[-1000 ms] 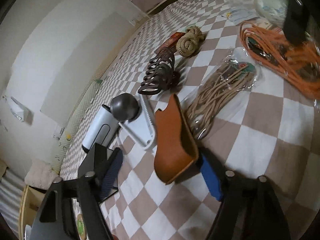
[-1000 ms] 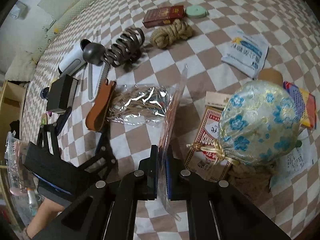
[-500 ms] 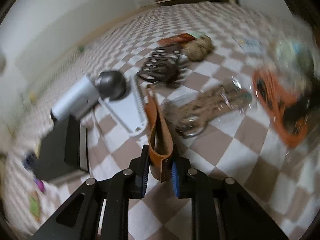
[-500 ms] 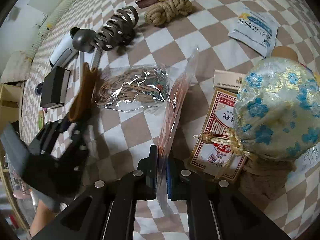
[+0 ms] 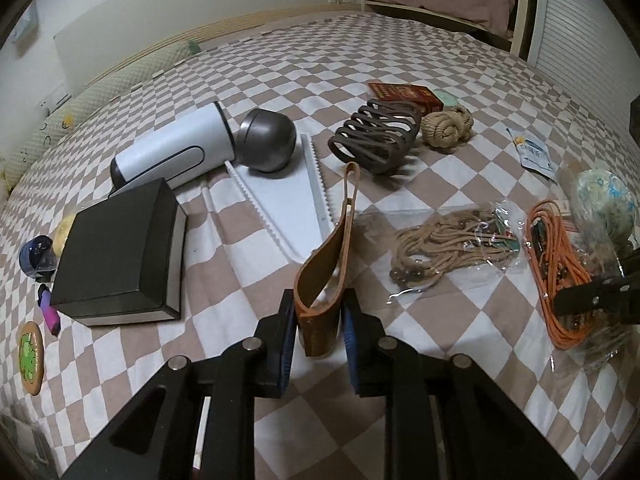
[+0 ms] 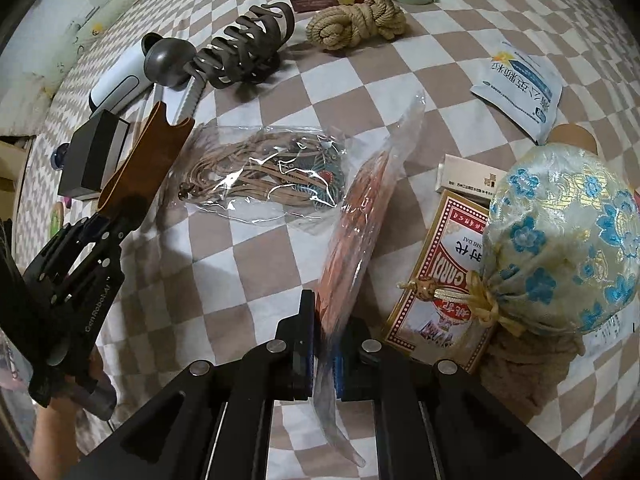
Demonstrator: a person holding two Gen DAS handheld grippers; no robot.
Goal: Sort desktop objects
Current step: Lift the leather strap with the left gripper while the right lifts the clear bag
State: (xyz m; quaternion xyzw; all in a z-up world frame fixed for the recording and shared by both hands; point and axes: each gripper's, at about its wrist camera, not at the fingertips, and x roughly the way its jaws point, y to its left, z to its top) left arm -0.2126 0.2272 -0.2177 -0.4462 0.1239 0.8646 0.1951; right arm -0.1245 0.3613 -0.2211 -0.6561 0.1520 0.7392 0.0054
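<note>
A brown leather case (image 5: 324,264) stands on edge between the blue pads of my left gripper (image 5: 318,312), which press on its lower end; the jaws are opening slightly. The right wrist view shows the same case (image 6: 148,160) raised off the checked cloth at the left gripper (image 6: 108,220). My right gripper (image 6: 326,328) is shut on a clear bag of orange cord (image 6: 360,216), held upright on edge. That bag (image 5: 552,256) and the right gripper (image 5: 592,300) sit at the right of the left wrist view.
On the checked cloth lie a white massage gun (image 5: 180,152), a black box (image 5: 120,248), a white toothed triangle (image 5: 288,200), a brown hair claw (image 5: 376,140), a rope coil (image 5: 446,126) and a bag of tan cords (image 5: 448,244). A brocade pouch (image 6: 560,240) rests on card boxes (image 6: 440,280).
My left gripper closed on the leather case, rolled, and raised the case from lying flat to standing on edge. The right gripper kept its grip on the bag and barely moved.
</note>
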